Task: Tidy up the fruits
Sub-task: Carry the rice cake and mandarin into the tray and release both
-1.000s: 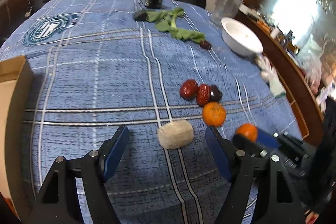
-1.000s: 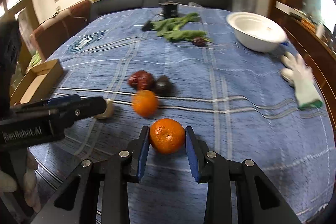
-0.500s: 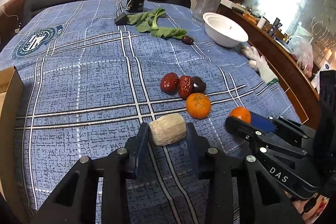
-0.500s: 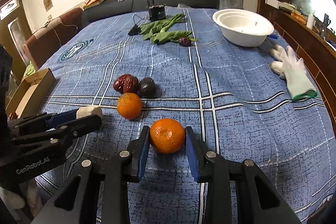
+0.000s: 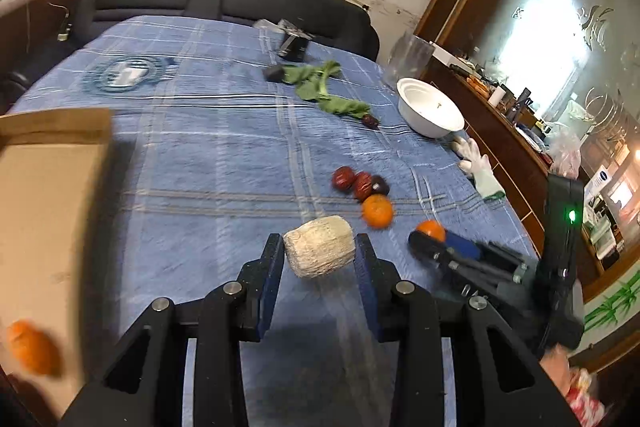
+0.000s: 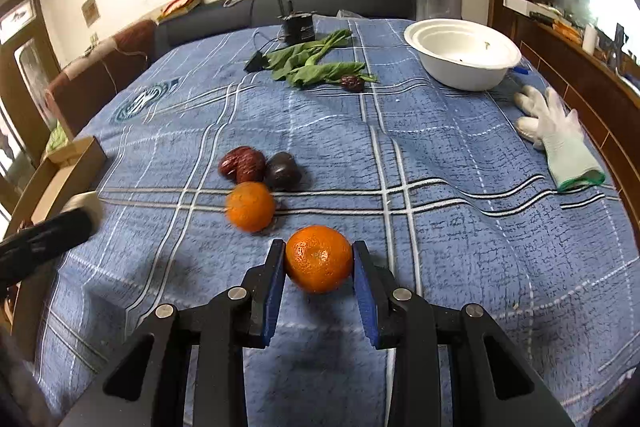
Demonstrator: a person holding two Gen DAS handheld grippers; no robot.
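Note:
My left gripper [image 5: 319, 254] is shut on a pale beige rough fruit [image 5: 319, 251] and holds it above the blue cloth. My right gripper [image 6: 319, 263] is shut on an orange tangerine [image 6: 319, 259]; it also shows in the left wrist view [image 5: 430, 229]. A second tangerine [image 6: 250, 206] lies on the cloth beside two red dates [image 6: 242, 165] and a dark fruit [image 6: 282, 171]. A cardboard box [image 5: 44, 223] stands at the left with an orange fruit [image 5: 32, 347] in it. The left gripper shows blurred at the left of the right wrist view [image 6: 48, 235].
A white bowl [image 6: 464, 57], green leaves [image 6: 312, 61] with a dark date [image 6: 351, 82], a black device [image 6: 298, 27] and a white glove [image 6: 556, 135] lie further back on the table. A sofa and wooden cabinet border it.
My left gripper closed on the beige fruit, lifted it and swung left toward the cardboard box. My right gripper kept hold of the tangerine and lifted slightly.

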